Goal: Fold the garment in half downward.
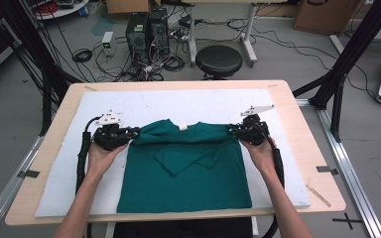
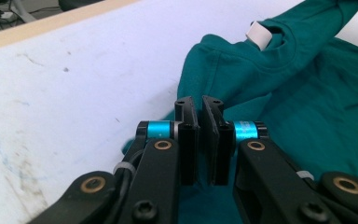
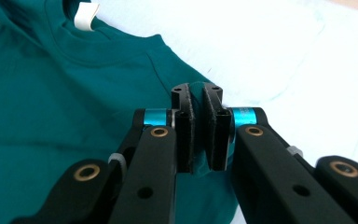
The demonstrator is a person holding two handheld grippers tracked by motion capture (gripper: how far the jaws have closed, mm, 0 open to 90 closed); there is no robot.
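The green shirt (image 1: 186,168) is soft, light and floppy, so each hand-held gripper, left (image 1: 135,132) and right (image 1: 232,130), pinches a shoulder beside the white tag (image 1: 183,127).

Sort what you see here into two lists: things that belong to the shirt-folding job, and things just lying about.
Part of the job:
- green T-shirt, sleeves folded in
- left gripper, shut on the shirt's shoulder
- right gripper, shut on the other shoulder
- white mat under the shirt

Just lying about:
- black stool
- computer towers
- floor cables
- cardboard box
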